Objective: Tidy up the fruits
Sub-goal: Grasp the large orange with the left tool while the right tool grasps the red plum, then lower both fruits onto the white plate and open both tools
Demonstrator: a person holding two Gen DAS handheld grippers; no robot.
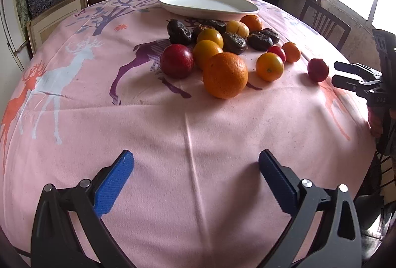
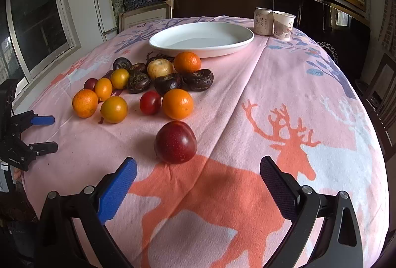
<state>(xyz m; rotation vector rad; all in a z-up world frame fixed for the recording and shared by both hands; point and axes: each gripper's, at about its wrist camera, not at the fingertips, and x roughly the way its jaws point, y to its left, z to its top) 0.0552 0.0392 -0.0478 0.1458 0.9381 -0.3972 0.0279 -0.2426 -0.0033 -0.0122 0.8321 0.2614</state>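
Right claw (image 2: pixel 198 169) spread wide, empty; round dark-red glossy plum (image 2: pixel 175 142) just ahead, slightly toward its blue finger, no long axis.

Right claw is nearer; left claw (image 1: pixel 195 164), also wide and empty, sits well back from the fruit pile. Plum rests alone on the pink deer-print tabletop (image 2: pixel 247 107); beyond it, oranges and the empty white oval plate (image 2: pixel 201 39).

Left gripper (image 1: pixel 195 169): black angular frame w/ triangular cut-outs, silver round screws at the joints, two ribbed pads, near-left one bright blue (image 1: pixel 112 187), right one darker navy. Right gripper (image 2: pixel 198 174): same build, blue left pad, black-looking right pad. Seen side-on at far right of left view, body carries white lettering, partly legible.
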